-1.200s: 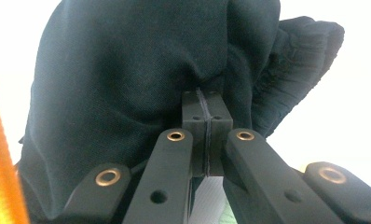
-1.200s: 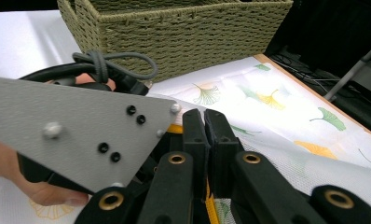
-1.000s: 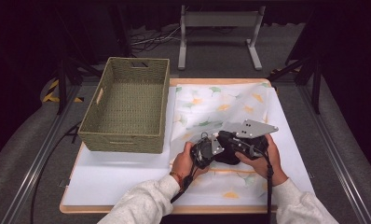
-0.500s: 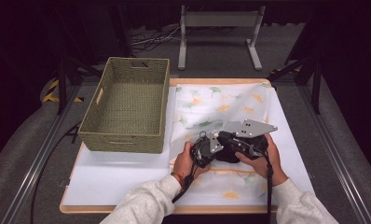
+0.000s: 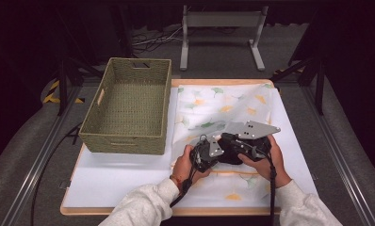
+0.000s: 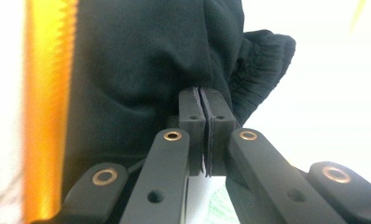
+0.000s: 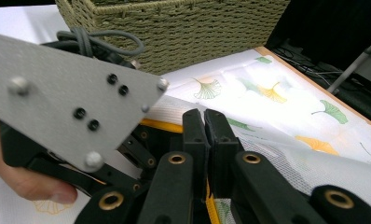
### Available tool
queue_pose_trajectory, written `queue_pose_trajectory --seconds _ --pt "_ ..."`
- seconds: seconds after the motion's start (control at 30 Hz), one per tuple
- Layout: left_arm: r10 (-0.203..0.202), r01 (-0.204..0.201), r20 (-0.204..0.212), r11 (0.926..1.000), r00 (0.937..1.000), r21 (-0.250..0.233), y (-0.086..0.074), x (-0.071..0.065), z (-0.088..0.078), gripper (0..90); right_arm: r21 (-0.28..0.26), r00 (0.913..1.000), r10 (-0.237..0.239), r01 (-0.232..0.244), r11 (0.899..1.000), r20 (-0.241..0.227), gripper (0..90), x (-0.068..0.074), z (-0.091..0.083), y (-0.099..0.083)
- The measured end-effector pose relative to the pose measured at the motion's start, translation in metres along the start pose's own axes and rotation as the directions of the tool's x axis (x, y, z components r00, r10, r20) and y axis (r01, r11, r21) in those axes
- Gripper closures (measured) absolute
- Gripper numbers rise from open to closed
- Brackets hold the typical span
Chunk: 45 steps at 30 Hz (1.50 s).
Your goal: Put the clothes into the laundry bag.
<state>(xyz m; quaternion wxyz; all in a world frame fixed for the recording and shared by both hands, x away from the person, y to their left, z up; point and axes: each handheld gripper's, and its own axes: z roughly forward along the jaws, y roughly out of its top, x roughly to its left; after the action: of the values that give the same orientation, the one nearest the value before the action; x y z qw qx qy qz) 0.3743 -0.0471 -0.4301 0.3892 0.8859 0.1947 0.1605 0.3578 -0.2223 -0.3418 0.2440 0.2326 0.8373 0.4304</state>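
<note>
Logged a thin white cloth (image 5: 223,101) printed with green and yellow ginkgo leaves, edged with an orange-yellow hem. Lay spread over the right half of the white tabletop (image 5: 119,174), just beside the woven green basket (image 5: 129,141), with the near part lifted and folded over at the hands. Looked sheer and mesh-like close up in the right gripper view (image 7: 286,107), basket wall (image 7: 174,28) behind it.

Held the left gripper (image 5: 205,151) and the right gripper (image 5: 244,143) tip to tip over the cloth's near middle. Noted the right gripper (image 7: 204,114) with its fingers (image 7: 195,135) pressed together, pinching the cloth at the yellow hem that ran between them. Noted the left gripper (image 6: 201,93) with its fingers (image 6: 193,116) pressed together too, against dark fabric, a scrap of cloth (image 6: 221,200) showing below them; could not tell whether any cloth sat between.

Compared with the earlier high view: found next to nothing changed. Kept both hands in the same spot, same fold in the cloth, basket unmoved.
</note>
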Motion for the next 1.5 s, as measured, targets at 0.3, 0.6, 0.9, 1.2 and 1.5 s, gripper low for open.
queue_pose_trajectory --seconds 0.3,0.6,0.9,1.2,1.5 --pt "0.003 -0.003 0.016 0.9999 0.9999 -0.013 -0.004 -0.001 -0.01 87.3 0.001 1.0 -0.004 0.004 1.0 0.003 88.4 0.001 0.0 0.0" --pt "-0.007 0.007 0.024 0.9999 0.9997 -0.013 -0.009 0.003 -0.019 87.3 -0.001 1.0 -0.003 0.003 1.0 0.0 88.5 0.002 -0.001 0.0" --pt "-0.004 0.004 0.031 0.9999 0.9995 -0.014 -0.012 0.006 -0.03 86.5 -0.001 1.0 -0.006 0.006 1.0 -0.003 88.4 0.003 -0.001 0.001" --pt "-0.012 0.013 0.028 0.9995 0.9995 -0.029 -0.021 0.012 -0.049 86.1 -0.005 0.9999 -0.003 0.003 1.0 -0.011 88.4 0.004 -0.004 0.001" --pt "0.002 0.0 0.041 0.9992 0.9992 -0.04 -0.032 0.019 -0.066 85.6 0.001 0.9998 -0.004 0.004 1.0 -0.021 88.3 0.005 -0.005 0.001"
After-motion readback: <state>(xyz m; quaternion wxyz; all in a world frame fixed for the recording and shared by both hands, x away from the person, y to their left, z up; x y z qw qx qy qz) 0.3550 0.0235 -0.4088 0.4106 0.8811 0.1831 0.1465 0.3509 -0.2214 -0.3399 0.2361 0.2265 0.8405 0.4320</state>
